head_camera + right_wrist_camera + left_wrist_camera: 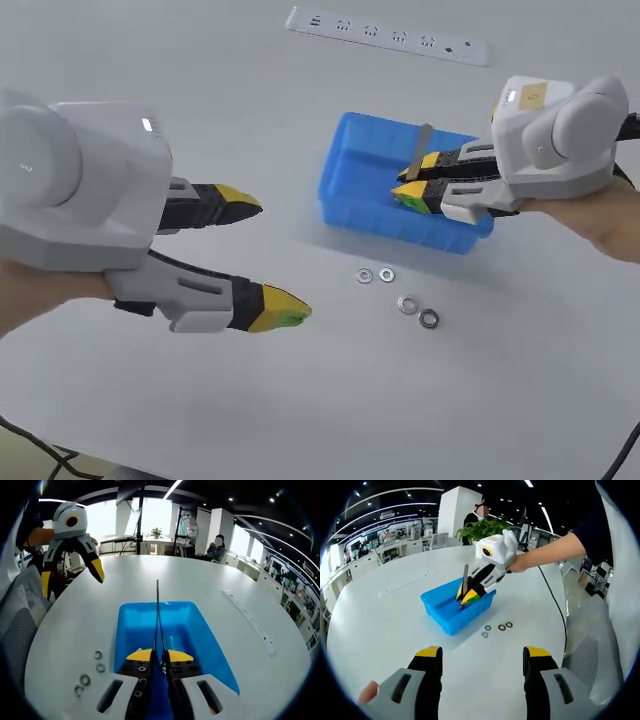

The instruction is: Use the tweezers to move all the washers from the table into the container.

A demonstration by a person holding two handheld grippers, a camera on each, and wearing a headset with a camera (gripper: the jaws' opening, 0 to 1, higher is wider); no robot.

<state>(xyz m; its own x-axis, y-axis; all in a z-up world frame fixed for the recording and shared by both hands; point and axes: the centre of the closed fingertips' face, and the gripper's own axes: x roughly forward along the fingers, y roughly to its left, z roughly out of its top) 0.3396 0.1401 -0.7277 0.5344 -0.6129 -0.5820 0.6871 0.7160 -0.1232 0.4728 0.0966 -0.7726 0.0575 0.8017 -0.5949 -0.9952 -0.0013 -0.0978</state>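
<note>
**Surface Findings**

The bench (150, 420) is smooth, matt white. The container (360, 190) is blue plastic with a slight sheen. The washers (429, 319) are bright metal and the tweezers (424, 140) dull grey metal. The left gripper (278, 258) and right gripper (400, 187) have smooth white plastic housings. The far power strip (388, 35) is white plastic.

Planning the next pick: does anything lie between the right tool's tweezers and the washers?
Nothing visible does. The right tool holds the tweezers over the blue container; the four washers lie on bare table beside its wall. The open left tool is off to one side.
</note>
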